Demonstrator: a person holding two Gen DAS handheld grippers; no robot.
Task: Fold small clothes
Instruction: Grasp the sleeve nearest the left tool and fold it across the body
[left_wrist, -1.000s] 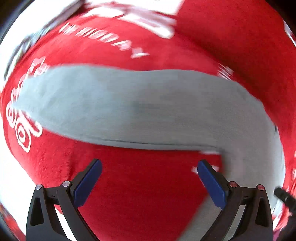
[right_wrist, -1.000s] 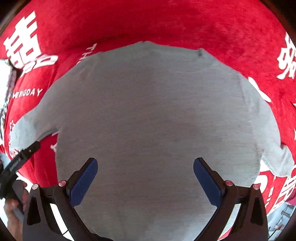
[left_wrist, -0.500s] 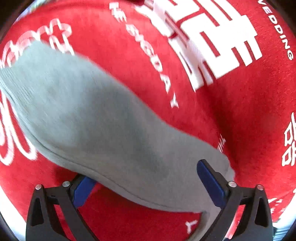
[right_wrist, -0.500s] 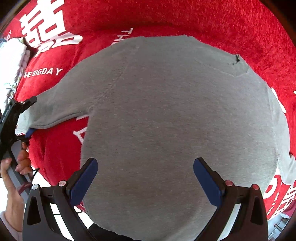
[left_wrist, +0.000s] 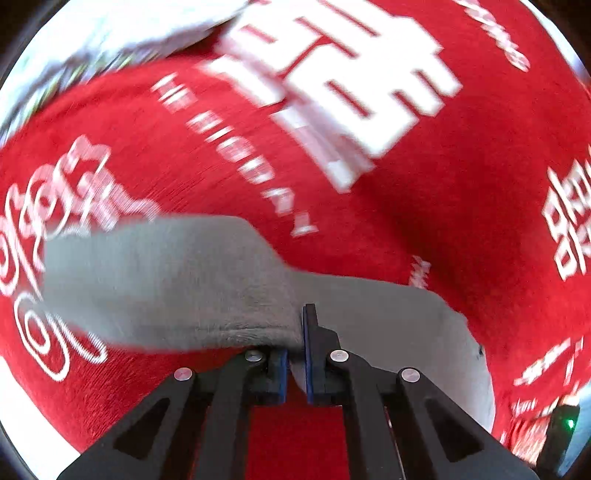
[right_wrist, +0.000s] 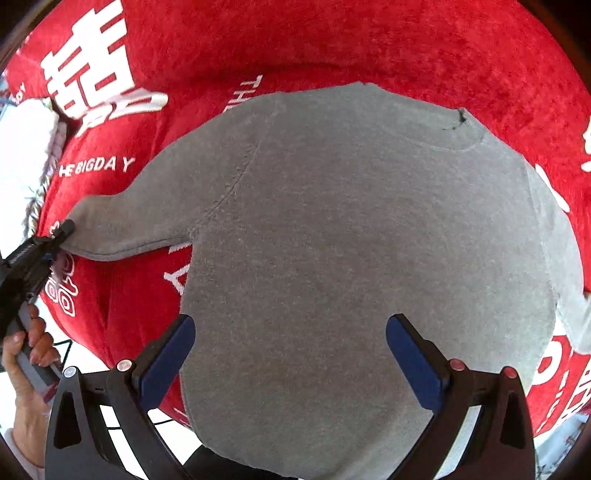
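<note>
Left claw (left_wrist: 295, 354) is clamped tight on the cuff end of the grey sweater (left_wrist: 177, 280), its blue pads pinching the fabric where the sleeve bunches; the sleeve runs off to the left over the red cloth (left_wrist: 424, 229) with white lettering, blurred. Seen from the right wrist, the right claw (right_wrist: 291, 354) stands wide apart above the sweater's lower body, gripping nothing. The sweater lies spread flat on the red cloth, collar toward the top. At the left edge, a hand (right_wrist: 26, 354) holds the other claw at the sleeve tip.
</note>
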